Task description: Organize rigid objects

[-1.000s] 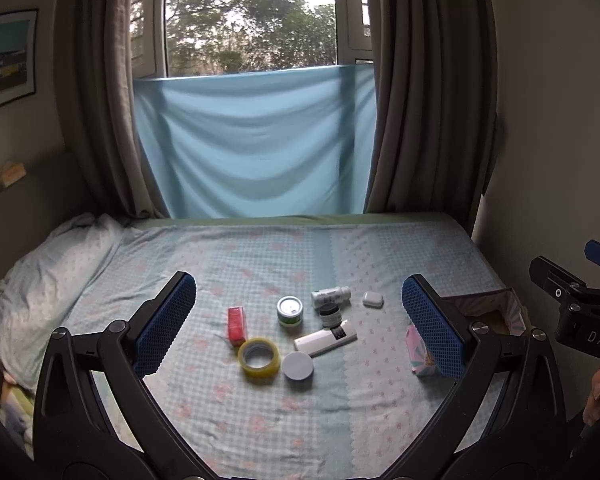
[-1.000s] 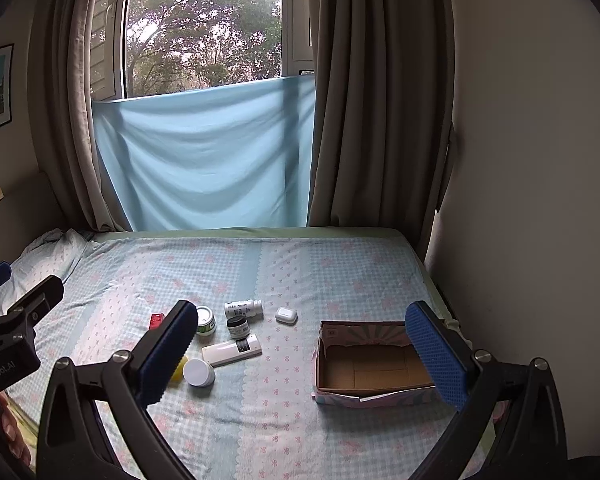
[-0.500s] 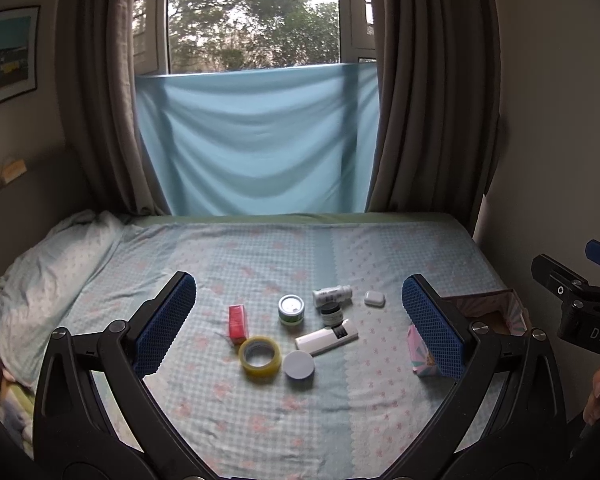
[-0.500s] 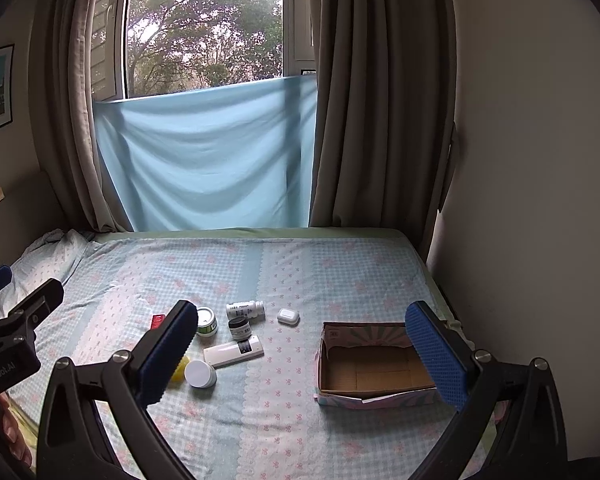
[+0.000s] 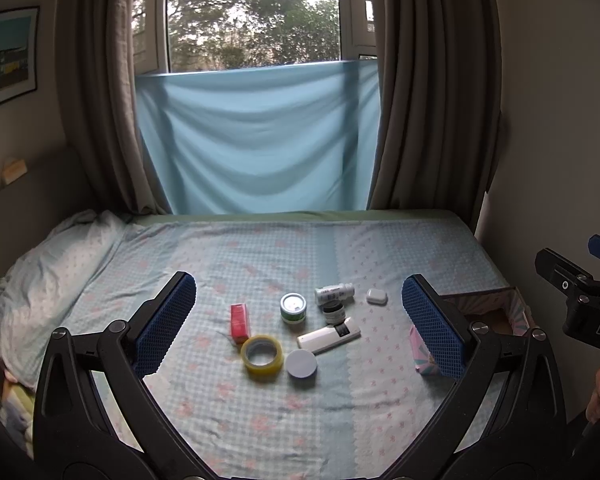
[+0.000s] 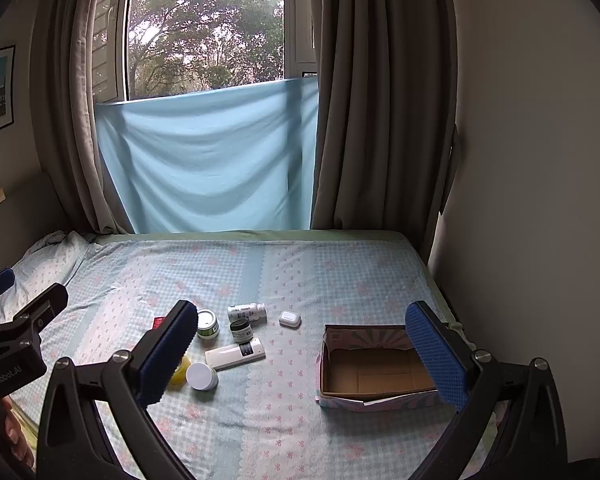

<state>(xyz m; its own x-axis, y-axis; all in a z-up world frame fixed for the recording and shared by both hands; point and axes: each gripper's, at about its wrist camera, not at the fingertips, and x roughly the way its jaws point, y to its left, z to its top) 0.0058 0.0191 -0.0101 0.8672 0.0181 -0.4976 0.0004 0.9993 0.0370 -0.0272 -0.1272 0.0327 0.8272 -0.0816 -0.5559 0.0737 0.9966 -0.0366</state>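
Small objects lie grouped on the bed: a red box (image 5: 239, 321), a yellow tape roll (image 5: 262, 352), a white round lid (image 5: 301, 363), a white remote (image 5: 329, 335), a green-labelled tin (image 5: 293, 307), a dark jar (image 5: 333, 312), a lying white bottle (image 5: 334, 293) and a white earbud case (image 5: 377, 296). An open, empty cardboard box (image 6: 374, 368) sits to their right. My left gripper (image 5: 300, 326) is open and empty, hovering in front of the group. My right gripper (image 6: 302, 354) is open and empty, above the bed between the objects and the box.
A pillow (image 5: 48, 280) lies at the bed's left side. The wall (image 6: 540, 200) runs close along the bed's right edge, behind the box. Curtains and a blue sheet (image 5: 256, 140) hang at the far end under the window.
Both grippers have shifted only slightly; the views have barely drifted. Nothing on the bed has moved.
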